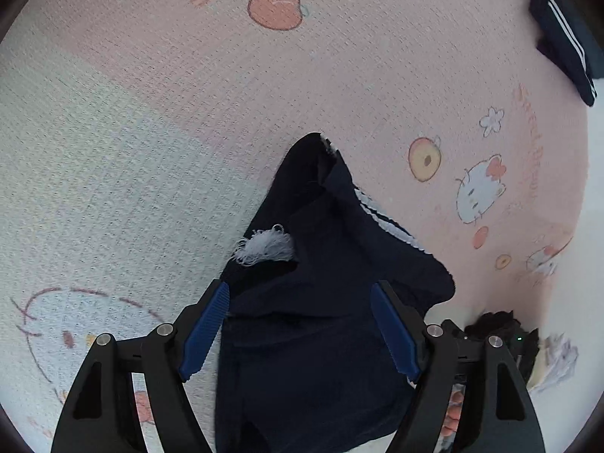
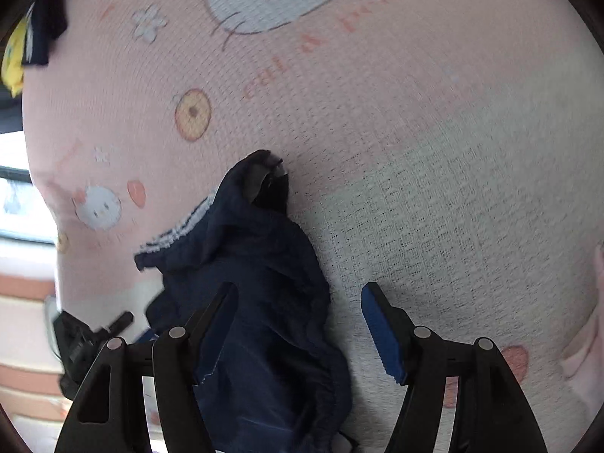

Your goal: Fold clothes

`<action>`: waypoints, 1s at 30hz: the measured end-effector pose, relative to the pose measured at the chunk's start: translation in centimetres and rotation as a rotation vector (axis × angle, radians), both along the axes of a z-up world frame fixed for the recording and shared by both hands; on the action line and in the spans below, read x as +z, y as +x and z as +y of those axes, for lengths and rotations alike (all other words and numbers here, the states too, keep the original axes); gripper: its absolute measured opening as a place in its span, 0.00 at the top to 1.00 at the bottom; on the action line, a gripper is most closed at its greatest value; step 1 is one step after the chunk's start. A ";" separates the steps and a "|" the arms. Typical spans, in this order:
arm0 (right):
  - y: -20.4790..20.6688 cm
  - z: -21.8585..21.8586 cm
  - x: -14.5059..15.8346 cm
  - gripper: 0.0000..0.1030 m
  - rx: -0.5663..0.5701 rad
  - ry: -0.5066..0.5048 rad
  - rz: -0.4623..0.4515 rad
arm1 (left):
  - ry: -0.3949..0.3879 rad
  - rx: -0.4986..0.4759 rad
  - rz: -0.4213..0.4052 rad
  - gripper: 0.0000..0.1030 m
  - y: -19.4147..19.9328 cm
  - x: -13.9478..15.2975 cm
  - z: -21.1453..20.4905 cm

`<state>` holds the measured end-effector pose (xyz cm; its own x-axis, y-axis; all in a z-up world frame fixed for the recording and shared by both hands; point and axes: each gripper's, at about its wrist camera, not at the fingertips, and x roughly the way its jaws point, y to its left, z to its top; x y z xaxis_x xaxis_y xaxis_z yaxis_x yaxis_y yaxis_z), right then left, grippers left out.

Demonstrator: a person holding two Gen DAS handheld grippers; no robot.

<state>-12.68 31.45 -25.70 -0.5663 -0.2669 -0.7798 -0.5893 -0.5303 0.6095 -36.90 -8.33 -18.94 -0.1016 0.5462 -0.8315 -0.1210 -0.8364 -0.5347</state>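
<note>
on the cartoon-print mat (image 1: 158, 120), both grippers' fingers (image 1: 205, 334) (image 2: 381, 334) stand wide around navy shorts (image 1: 321, 302).

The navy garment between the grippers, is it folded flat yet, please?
No. The navy garment lies crumpled and bunched on the blanket.

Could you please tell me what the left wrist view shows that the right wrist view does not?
Only the left wrist view shows a frayed white tuft on the garment and folded dark striped clothing at the far right. Only the right wrist view shows something yellow at the top left. Both show the navy garment with white stripes on the cartoon-print sheet.
</note>
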 end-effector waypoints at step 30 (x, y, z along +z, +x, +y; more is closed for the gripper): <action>-6.1 -5.4 1.2 0.84 0.261 0.494 -0.015 | -0.249 -0.205 0.340 0.87 3.8 -1.2 5.1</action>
